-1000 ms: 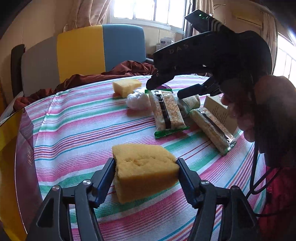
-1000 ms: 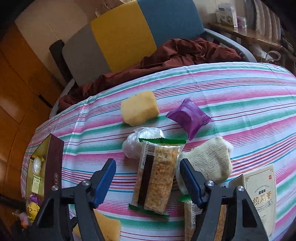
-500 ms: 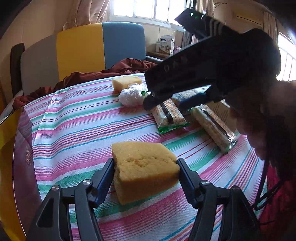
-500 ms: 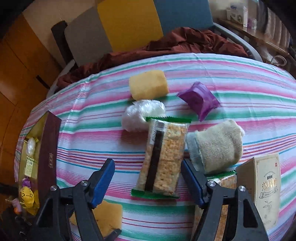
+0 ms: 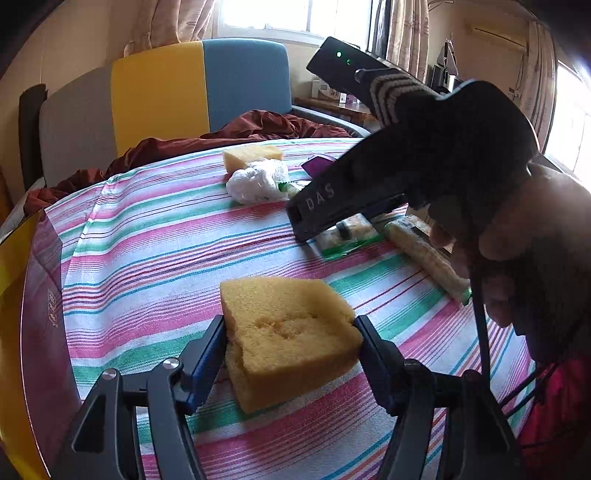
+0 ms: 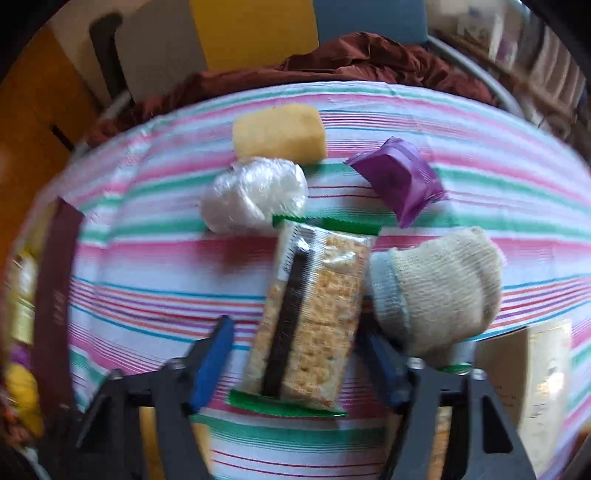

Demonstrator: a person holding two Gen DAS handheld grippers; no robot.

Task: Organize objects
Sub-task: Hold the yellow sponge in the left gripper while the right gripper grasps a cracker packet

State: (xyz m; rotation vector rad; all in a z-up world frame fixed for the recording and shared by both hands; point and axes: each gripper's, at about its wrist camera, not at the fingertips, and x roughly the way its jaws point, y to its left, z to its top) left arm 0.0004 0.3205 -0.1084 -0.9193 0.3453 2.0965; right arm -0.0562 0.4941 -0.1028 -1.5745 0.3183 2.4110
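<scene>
Between my left gripper (image 5: 290, 354) jaws, a yellow sponge (image 5: 288, 336) is sitting clamped on the striped tablecloth (image 5: 155, 251). Only the right view is showing my right gripper (image 6: 299, 362) spread apart, straddling a cracker packet (image 6: 310, 317), with a rolled sock (image 6: 439, 288), a purple packet (image 6: 399, 181), a white bag (image 6: 255, 194) and a second sponge (image 6: 279, 133) lying beyond. A colour-blocked chair (image 5: 166, 92) is standing behind the table, under a window (image 5: 266, 14).

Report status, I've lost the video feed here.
Left gripper shut on yellow sponge. Right gripper open, straddling cracker pack. Rolled sock crowds its right finger.
</scene>
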